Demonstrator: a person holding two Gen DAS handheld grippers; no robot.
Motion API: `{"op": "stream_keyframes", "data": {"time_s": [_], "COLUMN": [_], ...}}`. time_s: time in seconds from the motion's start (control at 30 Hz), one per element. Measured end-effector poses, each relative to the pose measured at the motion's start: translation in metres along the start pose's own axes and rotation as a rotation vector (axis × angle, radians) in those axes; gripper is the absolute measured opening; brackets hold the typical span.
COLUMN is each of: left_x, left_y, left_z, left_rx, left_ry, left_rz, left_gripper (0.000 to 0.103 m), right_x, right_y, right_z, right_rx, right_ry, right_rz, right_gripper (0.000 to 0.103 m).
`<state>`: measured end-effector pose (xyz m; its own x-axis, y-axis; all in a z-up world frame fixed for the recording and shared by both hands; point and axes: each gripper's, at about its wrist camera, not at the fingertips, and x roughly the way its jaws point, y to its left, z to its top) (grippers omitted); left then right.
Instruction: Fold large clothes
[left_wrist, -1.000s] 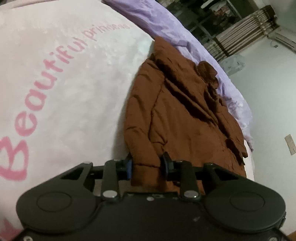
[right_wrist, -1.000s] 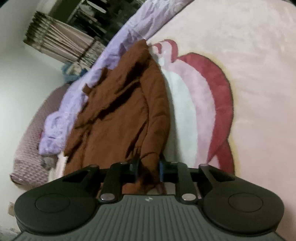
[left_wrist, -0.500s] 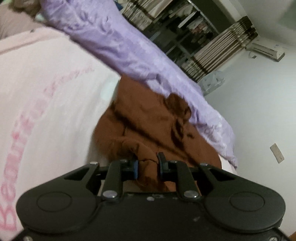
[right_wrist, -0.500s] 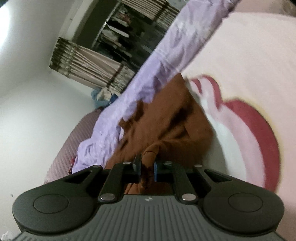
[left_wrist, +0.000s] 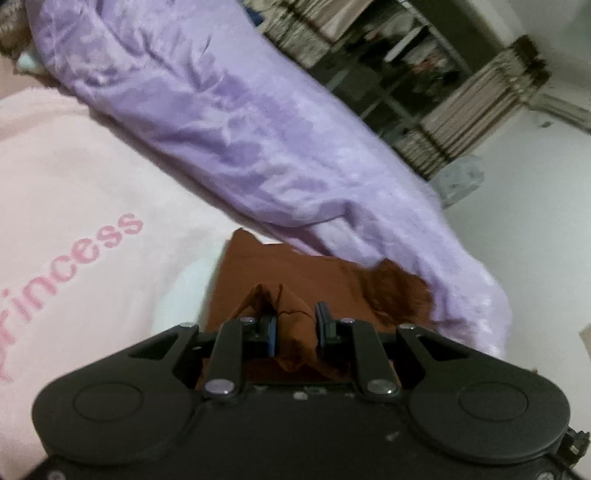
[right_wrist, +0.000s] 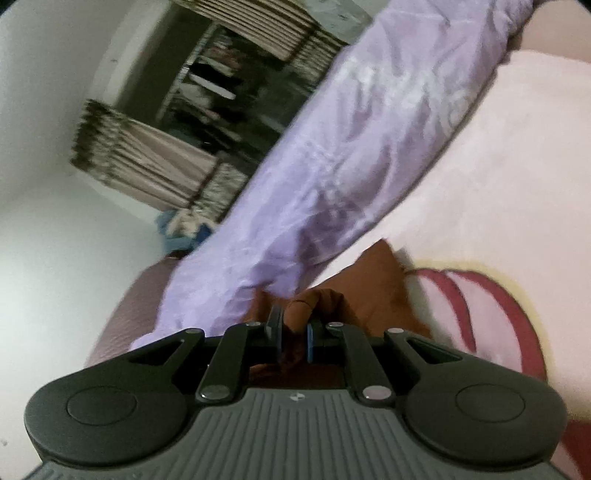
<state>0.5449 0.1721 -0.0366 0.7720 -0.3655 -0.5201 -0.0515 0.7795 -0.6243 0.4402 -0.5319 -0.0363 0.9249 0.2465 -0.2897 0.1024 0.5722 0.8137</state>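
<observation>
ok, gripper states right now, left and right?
Left gripper: shut on a bunch of the brown garment.
Right gripper: shut on a fold of the same brown garment.

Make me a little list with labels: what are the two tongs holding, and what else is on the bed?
garment: brown garment, bunched up, lying on the bed
left tongs: shut on a fold of the brown garment
right tongs: shut on another fold of the brown garment
underneath: pink blanket with pink letters
behind the garment: purple quilt, crumpled along the far side
background: curtains, blurred
</observation>
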Motion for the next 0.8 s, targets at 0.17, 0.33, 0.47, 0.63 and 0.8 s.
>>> {"op": "stream_keyframes", "data": {"time_s": [0.17, 0.33, 0.47, 0.63, 0.8], "left_x": [0.052, 0.054, 0.022, -0.031, -0.02], "left_y": [0.019, 0.034, 0.033, 0.001, -0.066], "left_z": [0.001, 0.006, 0.032, 0.035, -0.012], "left_rx": [-0.028, -0.091, -0.128, -0.015, 0.232], "left_ry": [0.05, 0.089, 0.055, -0.073, -0.054], "left_rz": [0.063, -0.003, -0.039, -0.054, -0.023], "left_gripper": [0.017, 0.034, 0.055, 0.062, 0.062], "right_x": [0.054, 0.061, 0.043, 0.011, 0.027], "right_y": [-0.033, -0.058, -0.057, 0.009, 0.093], "right_z": [0.002, -0.008, 0.002, -0.003, -0.063], "right_rx": [0.059, 0.124, 0.186, -0.103, -0.485], "right_ry": [0.035, 0.033, 0.018, -0.085, -0.058], "right_rz": [-0.097, -0.038, 0.026, 0.009, -0.037], "right_gripper": [0.012, 0.022, 0.058, 0.075, 0.059]}}
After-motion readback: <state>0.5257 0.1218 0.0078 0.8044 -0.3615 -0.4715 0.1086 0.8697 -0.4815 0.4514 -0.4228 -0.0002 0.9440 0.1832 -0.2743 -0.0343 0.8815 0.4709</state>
